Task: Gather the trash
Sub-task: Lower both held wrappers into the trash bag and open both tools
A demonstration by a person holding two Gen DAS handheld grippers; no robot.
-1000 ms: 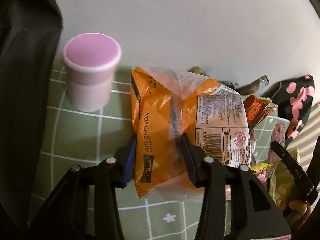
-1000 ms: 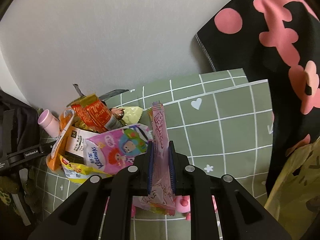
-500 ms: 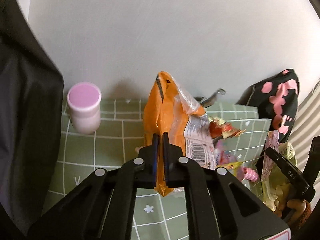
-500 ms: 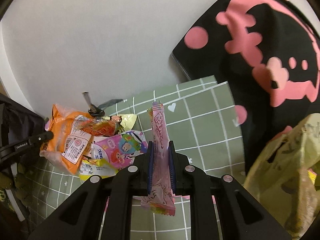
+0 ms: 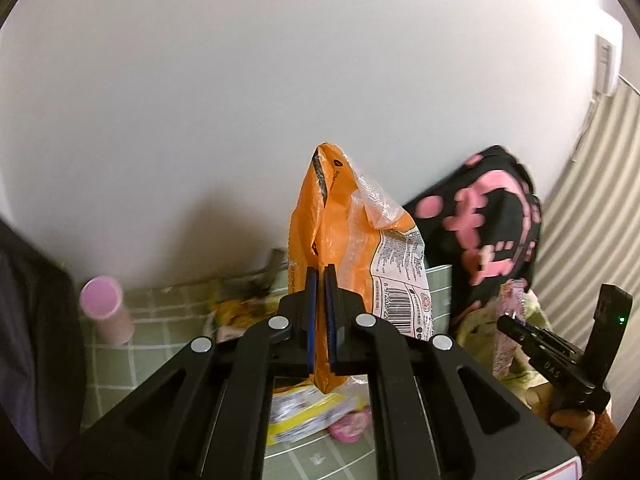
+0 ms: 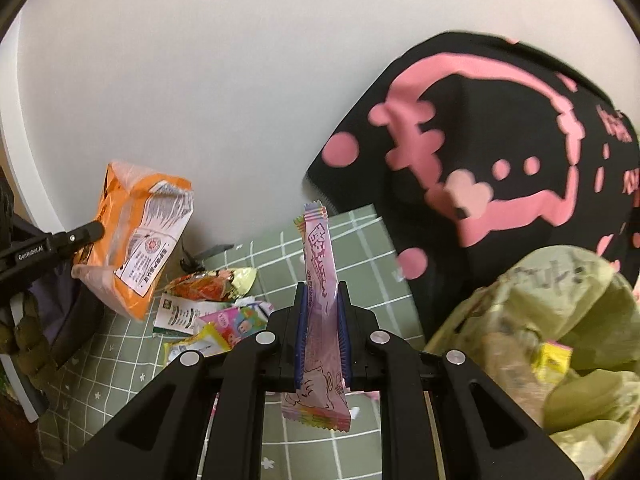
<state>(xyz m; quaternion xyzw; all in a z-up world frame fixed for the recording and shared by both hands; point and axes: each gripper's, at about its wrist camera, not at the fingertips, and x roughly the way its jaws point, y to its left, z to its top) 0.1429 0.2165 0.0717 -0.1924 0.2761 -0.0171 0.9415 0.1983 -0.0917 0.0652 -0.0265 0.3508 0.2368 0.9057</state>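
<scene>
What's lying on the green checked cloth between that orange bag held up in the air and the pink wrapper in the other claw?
Loose trash, in the right wrist view: a red-orange snack wrapper, a white label, a pink tissue pack and a yellow wrapper, between the orange bag and pink wrapper.

Both grippers are matte black plastic. The left gripper [image 5: 319,280] and right gripper [image 6: 322,300] have blue pads lining their jaws, triangular cut-outs in the arms, and round silver screws at the pivots. White lettering marks the side.
</scene>
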